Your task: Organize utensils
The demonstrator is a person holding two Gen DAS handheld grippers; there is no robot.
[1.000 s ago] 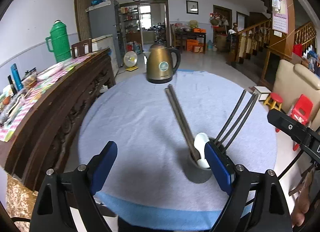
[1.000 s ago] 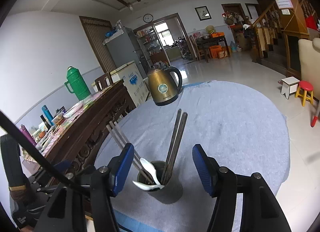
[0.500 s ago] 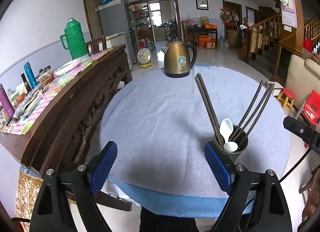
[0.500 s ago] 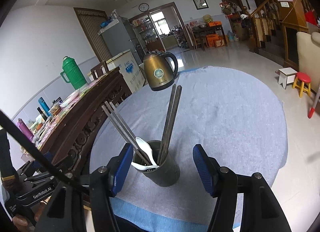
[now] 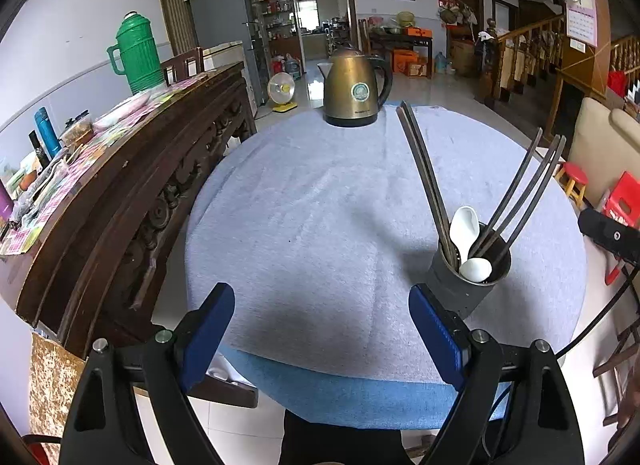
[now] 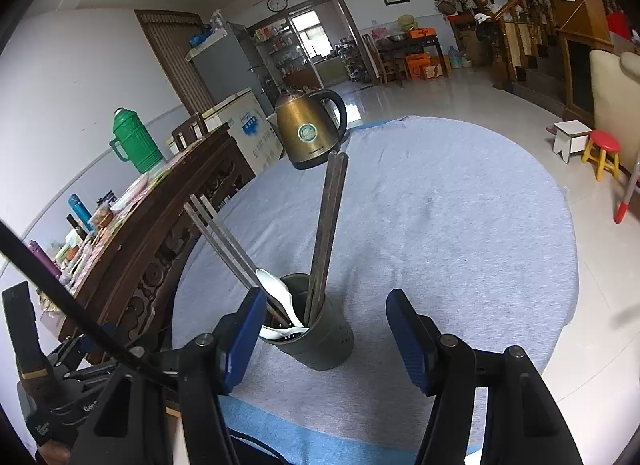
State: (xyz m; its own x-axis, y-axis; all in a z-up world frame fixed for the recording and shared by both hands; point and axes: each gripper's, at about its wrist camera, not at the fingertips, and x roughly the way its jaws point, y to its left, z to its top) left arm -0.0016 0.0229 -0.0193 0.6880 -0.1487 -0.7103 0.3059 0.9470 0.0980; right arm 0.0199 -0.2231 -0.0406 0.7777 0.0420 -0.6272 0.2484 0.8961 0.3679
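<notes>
Round worktop (image 5: 320, 225) w/ a grey-blue cloth fills most of both views, its near edge just under my grippers. Along its left side runs a dark carved wooden sideboard (image 5: 132, 169) crowded w/ bottles & packets, a green thermos (image 5: 138, 53) standing at its far end. At the worktop's far edge sits a brass-coloured kettle (image 5: 356, 89), upright, handle to the right, well apart from everything else on the cloth. Task stuff is all in one spot: a dark cylindrical utensil holder (image 6: 316, 329) stands upright on the cloth at the near side, near-right in my left view & near-centre in my right view. Inside it lean two bunches of chopsticks: dark pair (image 6: 330, 225) tilting toward the kettle, lighter metal set (image 6: 224, 241) fanning out the other way, toward the sideboard in the right view. Two white spoons (image 5: 466, 229) rest in the holder btwn the bunches, bowls poking above the rim. My left gripper (image 5: 322, 329) is spread wide, nothing btwn the blue pads, only bare cloth; holder sits just beyond & right of its right pad. My right gripper (image 6: 324, 337) is open at a medium gap, straddling the holder in view, left pad overlapping the rim, but can't tell if it touches; right pad clearly apart, so no grip.
</notes>
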